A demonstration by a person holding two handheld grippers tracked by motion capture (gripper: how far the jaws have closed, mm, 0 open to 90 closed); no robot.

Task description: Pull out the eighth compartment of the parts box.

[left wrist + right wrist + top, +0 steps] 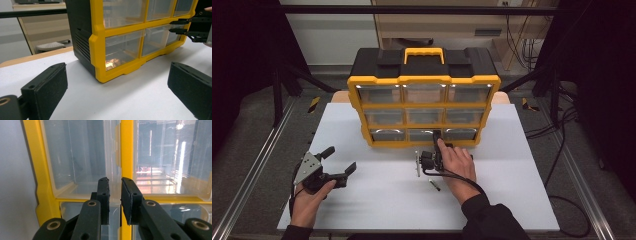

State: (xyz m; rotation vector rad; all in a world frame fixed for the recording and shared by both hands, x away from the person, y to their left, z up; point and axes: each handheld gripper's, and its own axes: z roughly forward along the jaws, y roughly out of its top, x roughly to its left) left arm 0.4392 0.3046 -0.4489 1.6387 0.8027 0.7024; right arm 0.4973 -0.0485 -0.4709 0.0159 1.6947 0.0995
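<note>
At centre frame in the high view, the right tongs [115, 195] pinch the clear plastic bottom drawer's [421, 134] lip in the yellow-and-black organiser [424, 97]. Pull straight out. Left tongs [339, 161] rest open, lower left.

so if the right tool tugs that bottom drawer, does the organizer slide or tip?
Probably slides before it tips: the organizer looks wide and low on the smooth white table. Likely light, since its clear drawers look mostly empty. The right tool is nearly shut at a thin drawer edge, so the grip may slip.
</note>
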